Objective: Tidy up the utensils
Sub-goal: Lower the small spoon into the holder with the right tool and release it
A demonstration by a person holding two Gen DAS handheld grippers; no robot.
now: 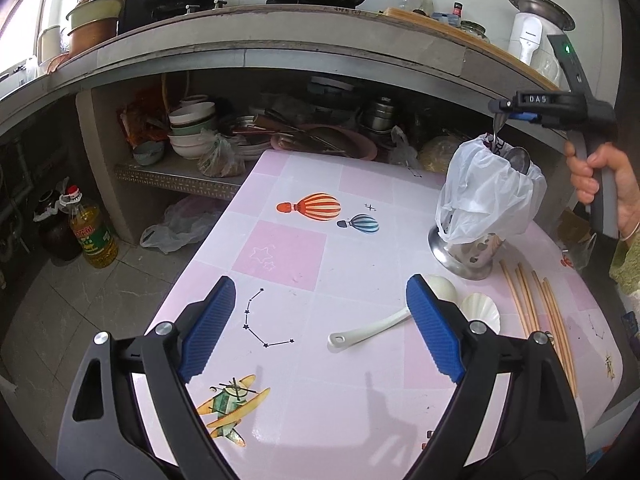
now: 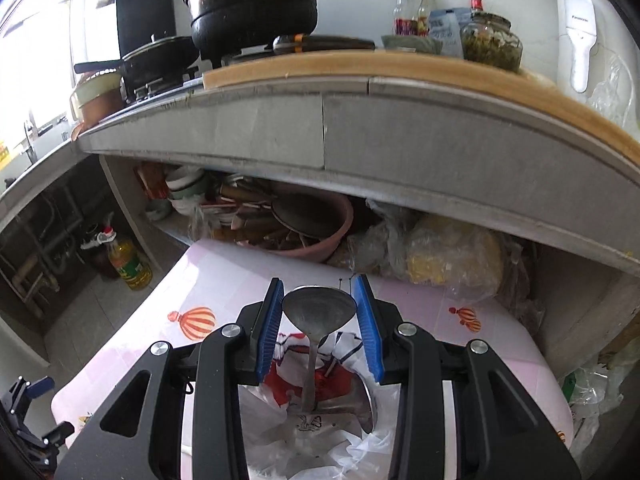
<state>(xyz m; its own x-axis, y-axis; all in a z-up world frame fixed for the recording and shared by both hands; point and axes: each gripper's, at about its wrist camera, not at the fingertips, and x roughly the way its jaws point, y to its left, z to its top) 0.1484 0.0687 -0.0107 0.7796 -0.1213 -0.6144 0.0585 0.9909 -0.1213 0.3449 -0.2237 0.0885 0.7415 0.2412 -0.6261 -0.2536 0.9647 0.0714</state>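
Both tools are in view. Nearest in the left wrist view, the left tool hangs over the pink patterned table with its blue pads spread wide and nothing between them. Just beyond, toward 1 o'clock from its middle, a white plastic spoon lies flat on the table, handle end pointing to the near left, bowl end hidden behind the right pad. A second white spoon bowl with a ribbed inside peeks out beside it at 3 o'clock. Farther to the right, several wooden chopsticks lie side by side on the table, running away from the camera.

Behind them, at 2 o'clock, stands a shiny metal cup with a white plastic bag draped over its upper part; a metal spoon bowl shows inside its mouth.

Above that cup the right tool is held by a hand at the far right edge of the left view. In the right wrist view its pads are clenched on the bowl of a metal spoon, one pad against each side, and the spoon's handle hangs straight down into the bag-lined mouth of the cup.

Past the table's far edge, at 12 o'clock, a grey stone counter carries black pots and bottles, and the shelf beneath it is crowded with bowls and pans.
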